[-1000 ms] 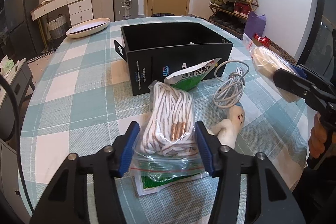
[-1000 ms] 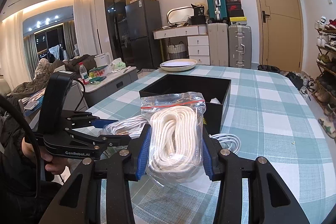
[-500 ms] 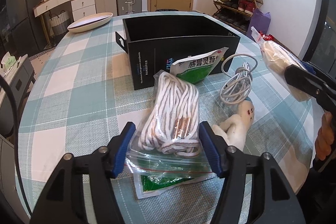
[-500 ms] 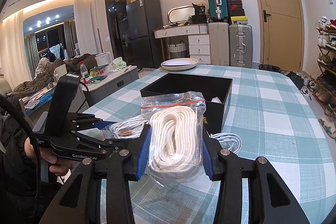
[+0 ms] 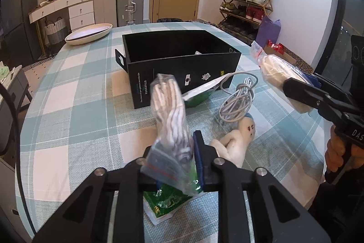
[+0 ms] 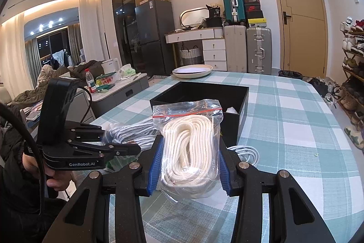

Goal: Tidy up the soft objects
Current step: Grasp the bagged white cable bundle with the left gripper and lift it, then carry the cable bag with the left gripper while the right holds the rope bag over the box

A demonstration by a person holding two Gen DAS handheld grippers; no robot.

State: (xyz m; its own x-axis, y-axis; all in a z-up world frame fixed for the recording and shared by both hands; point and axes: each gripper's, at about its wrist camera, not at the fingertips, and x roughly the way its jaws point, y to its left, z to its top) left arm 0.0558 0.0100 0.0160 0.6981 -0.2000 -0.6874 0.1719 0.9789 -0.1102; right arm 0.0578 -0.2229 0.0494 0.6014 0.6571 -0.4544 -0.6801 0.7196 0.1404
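Observation:
My left gripper [image 5: 175, 163] is shut on a clear zip bag of striped white rope [image 5: 170, 115] and holds it raised above the table; it also shows in the right wrist view [image 6: 134, 131]. My right gripper [image 6: 188, 165] is shut on a zip bag of cream rope [image 6: 193, 147], held in the air at the right in the left wrist view [image 5: 279, 79]. An open black box [image 5: 179, 60] stands on the checked table ahead, also seen in the right wrist view [image 6: 204, 95].
On the table lie a green-and-white packet [image 5: 200, 95], a coiled white cable [image 5: 238, 101], a cream plush toy [image 5: 236, 140] and another green packet [image 5: 168, 202] under the left gripper. A white oval dish [image 5: 88, 33] sits at the far edge.
My left gripper has closed on the striped rope bag and lifted it off the table, tilting it upright. The right gripper with its cream rope bag has stayed put.

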